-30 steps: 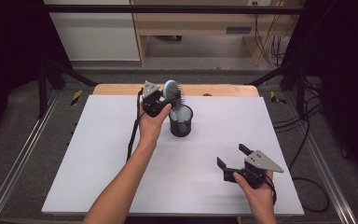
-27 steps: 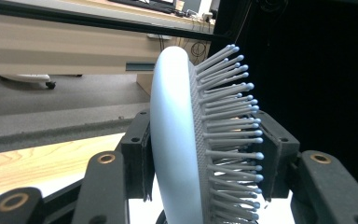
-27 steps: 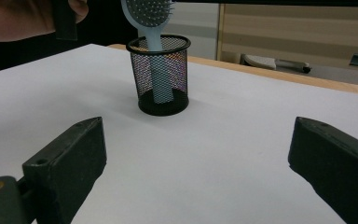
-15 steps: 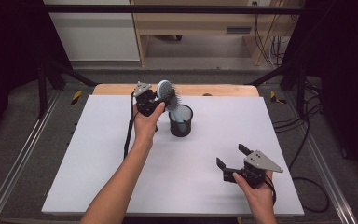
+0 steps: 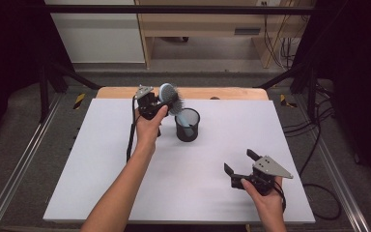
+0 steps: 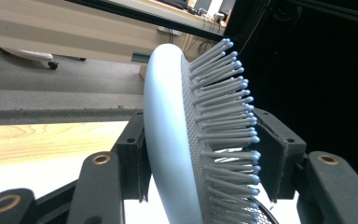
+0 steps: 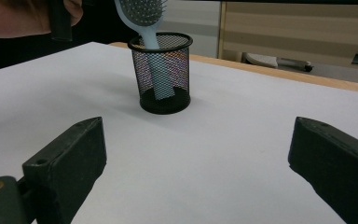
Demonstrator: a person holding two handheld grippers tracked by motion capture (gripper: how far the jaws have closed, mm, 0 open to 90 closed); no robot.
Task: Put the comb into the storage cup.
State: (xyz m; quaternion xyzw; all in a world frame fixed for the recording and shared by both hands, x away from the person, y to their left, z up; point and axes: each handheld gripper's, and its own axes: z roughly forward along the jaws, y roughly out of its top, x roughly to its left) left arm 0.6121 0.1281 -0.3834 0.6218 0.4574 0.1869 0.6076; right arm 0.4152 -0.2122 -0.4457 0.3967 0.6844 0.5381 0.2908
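Hairbrush stands tilted, handle down in mesh cup, head up-left.

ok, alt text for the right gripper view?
A light blue hairbrush stands handle-down in a black mesh cup on a white table, a hand beside its head. The right gripper waits open in front.

A black mesh pen cup stands upright on the white bench. A pale blue hairbrush sits handle-down inside the cup, leaning left, its bristled head above the rim. The right gripper hangs nearer than the cup, its black jaws wide apart with bare bench between them.
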